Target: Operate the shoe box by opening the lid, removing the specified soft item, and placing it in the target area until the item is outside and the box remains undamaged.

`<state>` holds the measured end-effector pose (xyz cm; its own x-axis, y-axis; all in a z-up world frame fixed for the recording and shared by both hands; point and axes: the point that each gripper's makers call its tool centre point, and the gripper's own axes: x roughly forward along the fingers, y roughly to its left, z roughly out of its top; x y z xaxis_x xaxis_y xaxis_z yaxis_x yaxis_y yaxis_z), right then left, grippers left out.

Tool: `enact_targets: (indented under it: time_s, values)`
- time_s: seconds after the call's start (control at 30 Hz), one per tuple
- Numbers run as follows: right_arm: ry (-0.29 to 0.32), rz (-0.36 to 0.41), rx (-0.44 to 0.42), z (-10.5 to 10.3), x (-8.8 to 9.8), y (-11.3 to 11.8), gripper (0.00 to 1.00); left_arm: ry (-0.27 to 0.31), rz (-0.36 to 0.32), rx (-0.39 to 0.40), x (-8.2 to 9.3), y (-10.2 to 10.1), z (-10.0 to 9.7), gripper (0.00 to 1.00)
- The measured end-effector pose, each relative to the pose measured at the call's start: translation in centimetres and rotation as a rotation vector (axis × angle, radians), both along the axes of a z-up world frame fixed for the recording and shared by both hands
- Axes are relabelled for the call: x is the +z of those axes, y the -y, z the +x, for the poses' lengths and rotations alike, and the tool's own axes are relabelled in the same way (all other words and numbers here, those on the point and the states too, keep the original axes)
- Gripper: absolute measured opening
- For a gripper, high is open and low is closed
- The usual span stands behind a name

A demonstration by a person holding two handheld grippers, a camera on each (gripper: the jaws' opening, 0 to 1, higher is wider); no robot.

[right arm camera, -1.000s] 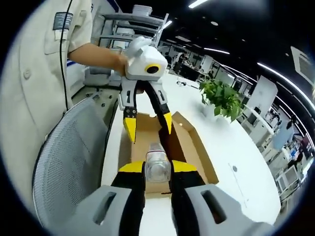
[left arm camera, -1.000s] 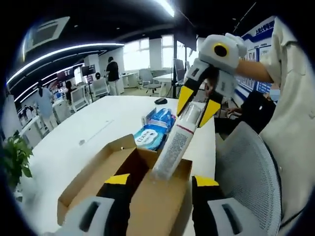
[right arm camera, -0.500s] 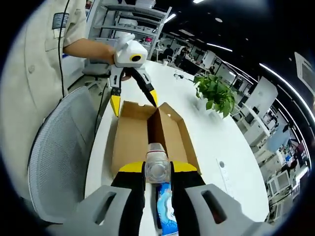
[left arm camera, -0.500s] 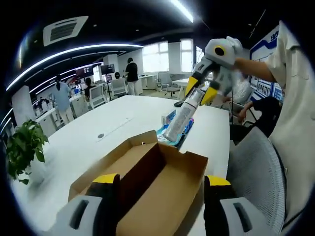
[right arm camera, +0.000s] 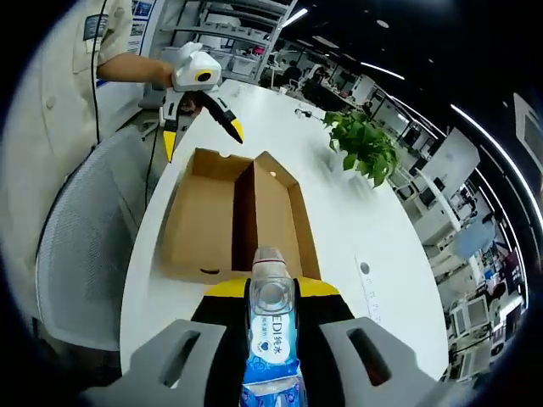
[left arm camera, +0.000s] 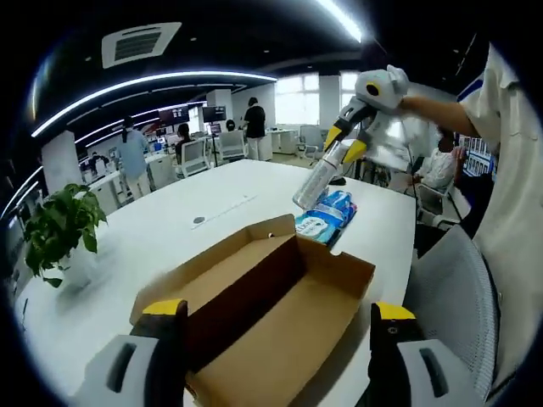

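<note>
Soft item: a clear squeeze tube [left arm camera: 321, 174], printed label, held off the table in the right gripper [left arm camera: 344, 151]. In the left gripper view it hangs at about 1 o'clock from centre, tilted, lower end pointing down toward a blue wipes pack [left arm camera: 327, 218]. The yellow-tipped jaws are clamped on its upper part. In the right gripper view the tube [right arm camera: 271, 297] runs along the gripper's [right arm camera: 272, 292] own axis at 6 o'clock, cap end pointing away, pinched between the two yellow pads; the wipes pack [right arm camera: 273, 356] shows directly beneath it at the bottom of the frame.

Shoe box [left arm camera: 263, 314]: plain brown cardboard, open, sitting on the white table [left arm camera: 170, 233]. In the left gripper view it lies below centre, with a cardboard wall standing upright along its length and splitting the interior. No contents visible inside. The wipes pack lies on the table just beyond the box's far end, at about 1 o'clock from it. In the right gripper view the box [right arm camera: 229, 225] sits at centre, between the two grippers.

Left gripper [right arm camera: 201, 113]: jaws spread apart, holding nothing, hovering at 11 o'clock past the far end of the box, held by a hand [right arm camera: 165, 75]. Its own jaws [left arm camera: 276, 315] rise wide apart to either side of the box.

Surroundings: grey mesh chair [right arm camera: 89, 254] beside the table edge; potted plant [right arm camera: 365, 151] on the table at 1 o'clock in the right gripper view; people standing [left arm camera: 254, 127] in the office background.
</note>
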<state>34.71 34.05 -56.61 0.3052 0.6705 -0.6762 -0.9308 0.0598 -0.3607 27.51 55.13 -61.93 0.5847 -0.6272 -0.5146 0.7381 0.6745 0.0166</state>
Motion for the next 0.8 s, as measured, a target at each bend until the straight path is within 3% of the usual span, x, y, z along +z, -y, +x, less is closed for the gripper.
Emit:
enact_targets:
  time_s: [0.2, 0.33, 0.8]
  values:
    - [-0.010, -0.039, -0.014, 2.0, -0.5, 1.0, 0.16, 0.013, -0.020, 0.052, 0.2, -1.0, 0.0, 1.00]
    - [-0.019, -0.068, -0.032, 3.6, -1.0, 1.6, 0.16, 0.042, -0.019, 0.103, 0.5, -2.0, 0.3, 1.00]
    - [-0.065, -0.174, -0.035, 7.6, -3.1, 2.4, 0.17, 0.047, -0.038, 0.180, 0.7, -4.1, -0.7, 1.00]
